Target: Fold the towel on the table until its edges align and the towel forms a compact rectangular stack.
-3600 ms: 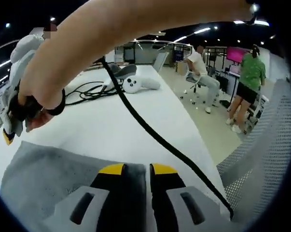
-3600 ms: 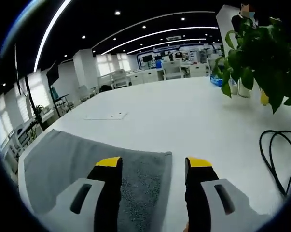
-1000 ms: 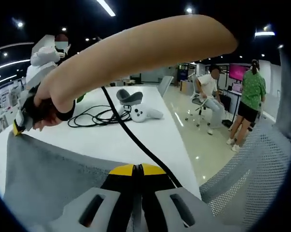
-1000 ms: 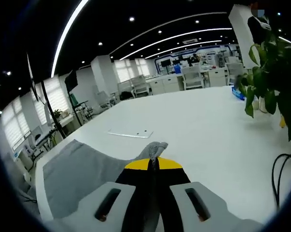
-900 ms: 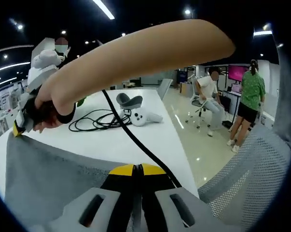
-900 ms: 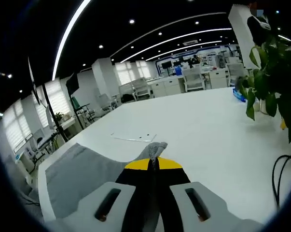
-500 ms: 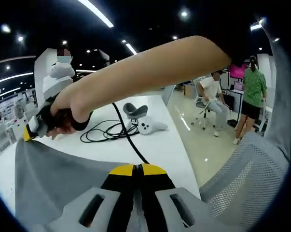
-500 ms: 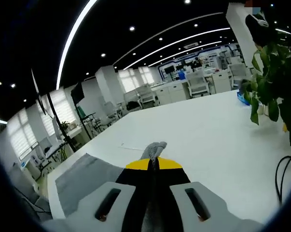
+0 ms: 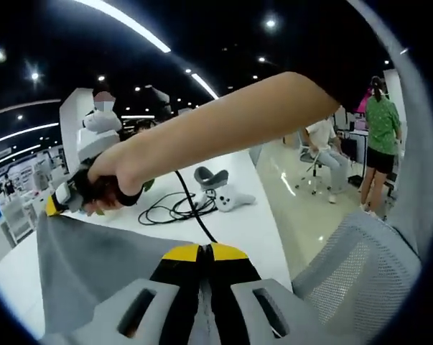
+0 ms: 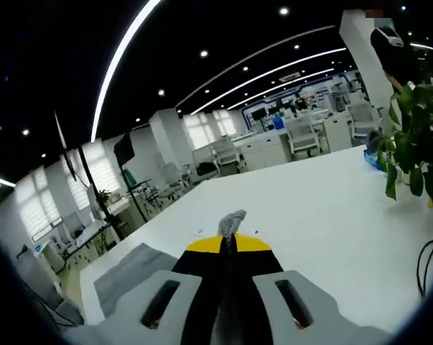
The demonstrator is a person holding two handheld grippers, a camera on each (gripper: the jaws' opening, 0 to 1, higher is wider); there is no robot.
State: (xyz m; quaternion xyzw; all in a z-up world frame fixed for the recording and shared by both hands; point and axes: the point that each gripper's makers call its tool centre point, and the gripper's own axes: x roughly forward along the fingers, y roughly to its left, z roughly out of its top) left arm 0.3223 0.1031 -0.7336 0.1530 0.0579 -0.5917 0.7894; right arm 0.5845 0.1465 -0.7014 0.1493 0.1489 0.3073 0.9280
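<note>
Left gripper view: we look close along our left tongs [image 9: 204,253], over the worktop [image 9: 241,223] toward the aisle. Right gripper view: we look along our right tongs [image 10: 227,244], across the worktop [image 10: 309,208] toward windows. Shared: grey towel [image 9: 101,255] [image 10: 133,272], worktop.

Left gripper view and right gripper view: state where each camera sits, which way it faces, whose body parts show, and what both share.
Left gripper view: rides the left gripper, looking along its shut jaws over the grey towel and white table towards cables and seated people; the person's forearm crosses it, the hand holding the right gripper.
Right gripper view: rides the right gripper, facing across the table to office desks and a plant; no body part visible.
Shared: the towel, pinched by both grippers, and the table.
</note>
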